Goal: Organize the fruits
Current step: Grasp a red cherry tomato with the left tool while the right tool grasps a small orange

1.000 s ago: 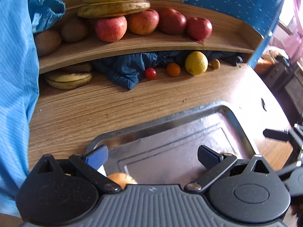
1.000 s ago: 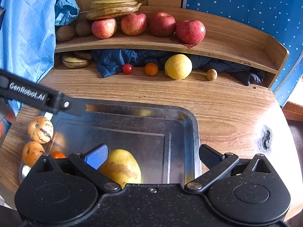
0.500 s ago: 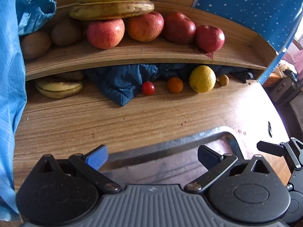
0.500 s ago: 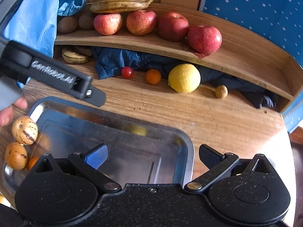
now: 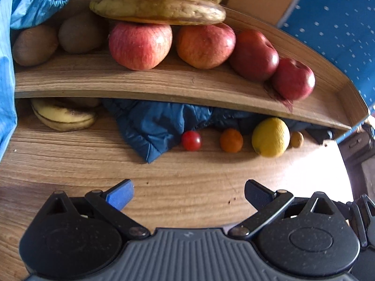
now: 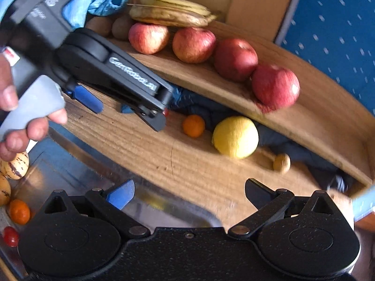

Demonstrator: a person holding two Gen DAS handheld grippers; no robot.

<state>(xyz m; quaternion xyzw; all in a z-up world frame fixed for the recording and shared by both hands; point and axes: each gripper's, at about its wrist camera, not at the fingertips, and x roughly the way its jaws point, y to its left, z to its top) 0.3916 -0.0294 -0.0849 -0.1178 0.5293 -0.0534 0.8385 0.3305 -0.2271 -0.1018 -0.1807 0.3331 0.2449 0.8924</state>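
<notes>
Under the shelf (image 5: 164, 86) we've got tomato (image 5: 191, 140), orange (image 5: 231, 140), lemon (image 5: 270, 137) loose on the table; both grippers (image 5: 188, 193) (image 6: 189, 193) wide, empty; any nudge rolls them away.

Looks like a home room, not a lab or shop. Evidence: wood-grain table (image 5: 70, 164) with a raised curved wooden shelf (image 5: 164, 84) along the 12 o'clock edge, loaded loosely with apples (image 5: 140, 44), bananas (image 5: 157, 11) and kiwis (image 5: 35, 44). A quilted blue jacket (image 5: 154, 128) is stuffed under the shelf, with a lemon (image 5: 270, 137), a small orange (image 5: 231, 140) and a cherry tomato (image 5: 191, 140) lying loose beside it. Blue dotted fabric (image 5: 339, 23) hangs at 1–2 o'clock. Metal baking tray (image 6: 70, 173) at 8 o'clock in the right wrist view. Dark furniture at 3 o'clock, too blurred to identify.
</notes>
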